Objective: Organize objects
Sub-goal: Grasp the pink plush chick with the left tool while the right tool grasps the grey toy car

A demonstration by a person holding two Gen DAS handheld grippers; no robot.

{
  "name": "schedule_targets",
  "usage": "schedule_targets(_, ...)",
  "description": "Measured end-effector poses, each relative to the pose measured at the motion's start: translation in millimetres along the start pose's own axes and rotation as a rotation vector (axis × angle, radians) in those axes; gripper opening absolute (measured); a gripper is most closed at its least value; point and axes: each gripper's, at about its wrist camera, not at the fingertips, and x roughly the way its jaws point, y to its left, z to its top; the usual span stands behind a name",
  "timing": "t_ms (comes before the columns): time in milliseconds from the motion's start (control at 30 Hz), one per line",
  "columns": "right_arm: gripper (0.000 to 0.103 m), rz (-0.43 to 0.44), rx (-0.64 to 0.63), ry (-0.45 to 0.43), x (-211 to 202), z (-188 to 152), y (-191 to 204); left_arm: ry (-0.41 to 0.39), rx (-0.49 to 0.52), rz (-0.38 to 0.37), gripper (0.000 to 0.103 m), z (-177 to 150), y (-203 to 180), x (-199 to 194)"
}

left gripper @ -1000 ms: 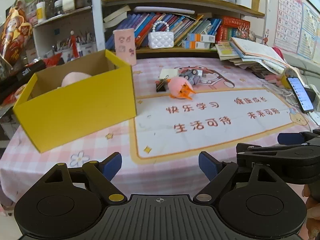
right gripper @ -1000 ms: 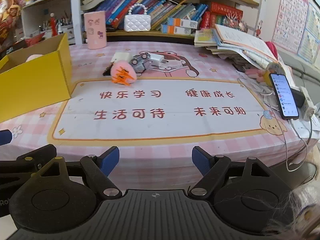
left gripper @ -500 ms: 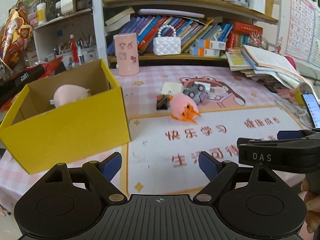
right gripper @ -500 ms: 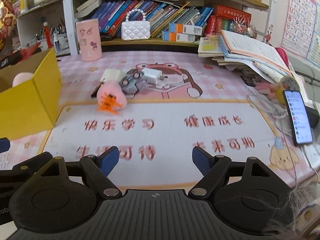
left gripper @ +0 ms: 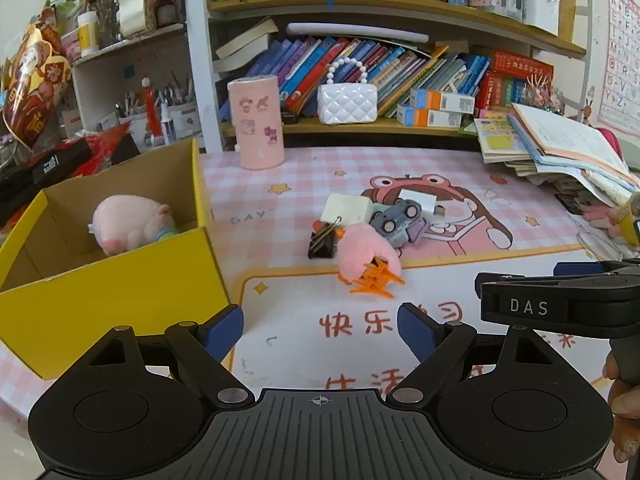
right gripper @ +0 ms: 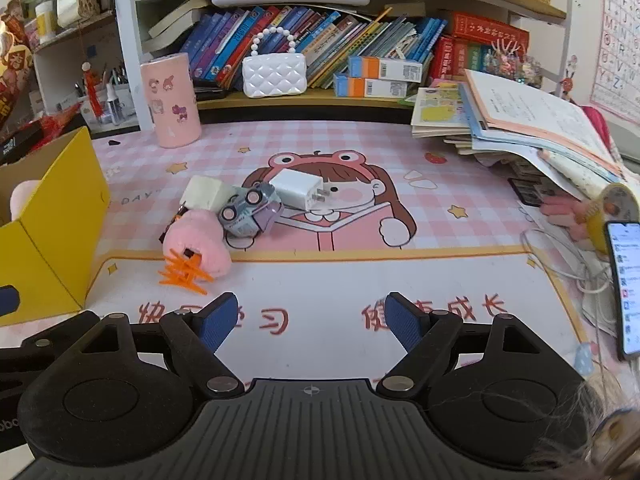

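Note:
A yellow cardboard box (left gripper: 120, 280) stands on the left of the desk with a pink plush toy (left gripper: 128, 228) inside; its corner shows in the right wrist view (right gripper: 52, 232). Mid-desk lies a cluster: a pink plush with orange feet (left gripper: 368, 260) (right gripper: 198, 246), a grey toy car (left gripper: 396, 220) (right gripper: 248, 208), a black binder clip (left gripper: 322, 242), a cream block (left gripper: 346, 208) (right gripper: 206, 192) and a white charger plug (right gripper: 298, 192). My left gripper (left gripper: 320, 334) is open and empty, short of the cluster. My right gripper (right gripper: 308, 320) is open and empty, to its right.
A pink cylinder holder (left gripper: 256, 124) and white purse (left gripper: 347, 102) stand at the back by the bookshelf. A stack of open books (right gripper: 520, 124) sits at the right. A phone (right gripper: 624, 288) with cables lies at the right edge.
Both grippers have moved forward over the desk toward the cluster of objects; the box and toys appear nearer and larger. Both stay open and empty.

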Motion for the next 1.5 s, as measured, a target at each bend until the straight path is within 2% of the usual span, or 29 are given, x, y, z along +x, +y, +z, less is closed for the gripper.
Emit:
schedule_targets(200,0.079,0.014,0.001,0.025,18.8,7.8,-13.4,0.035,-0.008,0.005,0.085,3.8,-9.6,18.7)
schedule_targets(333,0.079,-0.001,0.01,0.027,29.6,13.9,-22.1,0.053,-0.01,0.005,0.073,9.6,-14.8,37.4)
schedule_targets(567,0.079,-0.015,0.027,-0.003,41.0,33.0,-37.2,0.042,-0.049,-0.028,0.071,43.2,-20.3,77.7)
schedule_targets(767,0.079,0.017,0.039,-0.025,50.3,49.8,-41.8,0.14,-0.097,-0.041,0.071,53.4,-23.8,128.9)
schedule_targets(833,0.079,0.044,0.034,-0.031,53.6,55.5,-40.8,0.175,-0.117,-0.042,0.065,48.9,-23.8,141.4)
schedule_targets(867,0.079,0.061,0.032,-0.032,55.8,58.3,-39.9,0.182,-0.14,-0.067,0.059,46.6,-22.4,145.0)
schedule_targets(900,0.079,0.084,0.033,-0.031,59.1,61.6,-39.2,0.182,-0.153,-0.088,0.053,45.5,-22.5,146.2)
schedule_targets(933,0.079,0.105,0.036,-0.028,62.4,64.5,-38.4,0.176,-0.144,-0.083,0.052,45.0,-24.3,145.5)
schedule_targets(1033,0.079,0.181,0.057,-0.003,79.0,74.5,-34.3,0.169,-0.125,-0.097,0.051,42.5,-23.9,135.9)
schedule_targets(1167,0.079,0.252,0.103,0.056,111.0,83.0,-26.1,0.144,-0.142,-0.106,0.051,34.8,-13.7,103.5)
schedule_targets(1333,0.074,0.329,0.199,0.163,154.4,83.0,-15.6,0.167,-0.19,-0.084,0.051,23.5,2.0,72.5)
schedule_targets(1367,0.064,0.345,0.212,0.173,160.1,81.8,-13.8,0.175,-0.196,-0.078,0.051,21.5,5.0,67.6)
schedule_targets(1400,0.05,0.369,0.228,0.178,163.2,80.1,-13.8,0.179,-0.197,-0.073,0.051,20.0,6.5,64.2)
schedule_targets(1500,0.044,0.383,0.261,0.157,158.1,78.8,-13.6,0.187,-0.185,-0.062,0.051,18.1,9.8,56.7)
